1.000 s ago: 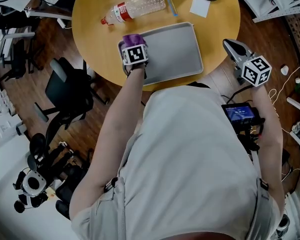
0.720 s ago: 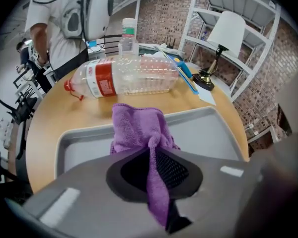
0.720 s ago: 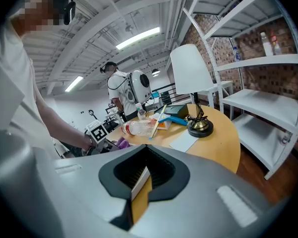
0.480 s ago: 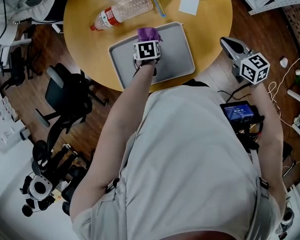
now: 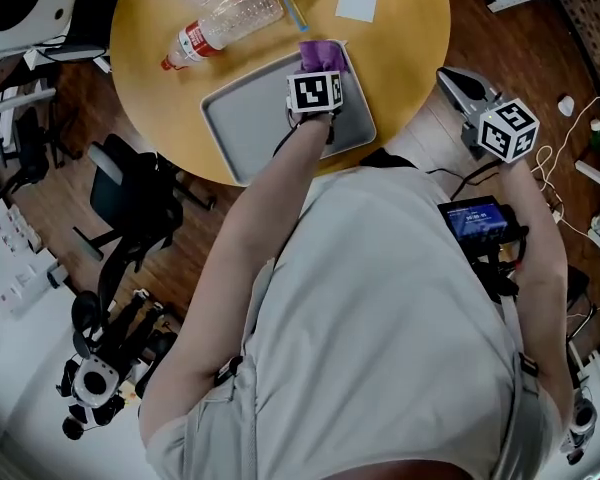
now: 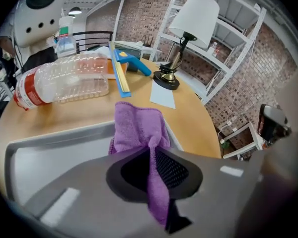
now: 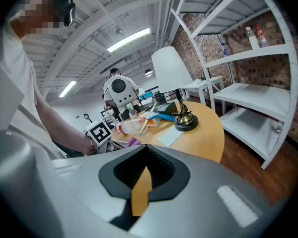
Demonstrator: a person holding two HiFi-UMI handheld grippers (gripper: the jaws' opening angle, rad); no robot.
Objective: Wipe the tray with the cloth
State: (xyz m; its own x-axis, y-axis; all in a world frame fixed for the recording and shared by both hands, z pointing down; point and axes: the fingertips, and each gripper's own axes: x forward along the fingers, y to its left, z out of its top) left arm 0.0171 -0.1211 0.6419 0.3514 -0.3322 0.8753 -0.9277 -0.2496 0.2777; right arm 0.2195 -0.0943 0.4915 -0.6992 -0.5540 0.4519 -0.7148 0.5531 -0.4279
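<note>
A grey tray [image 5: 245, 118] lies on the round wooden table [image 5: 160, 78]. My left gripper [image 5: 320, 70] is shut on a purple cloth [image 5: 322, 54], which it presses against the tray's far right corner. In the left gripper view the cloth [image 6: 136, 128] bunches out ahead of the gripper [image 6: 151, 155] and lies against the tray's rim [image 6: 64, 135]. My right gripper [image 5: 452, 78] hangs off the table's right edge, away from the tray. It is shut and holds nothing. From the right gripper [image 7: 145, 168] view, the table [image 7: 198, 133] lies ahead.
A clear plastic bottle [image 5: 220, 23] lies on its side behind the tray, next to a blue-and-yellow tool [image 6: 124, 68]. A white paper [image 6: 162, 95] and a lamp [image 6: 188, 29] stand further right. A black office chair [image 5: 130, 198] is left of the table, white shelves [image 7: 248, 93] to the right.
My left gripper has dragged the cloth across the tray from its left end to its far right corner. The right gripper has stayed where it was.
</note>
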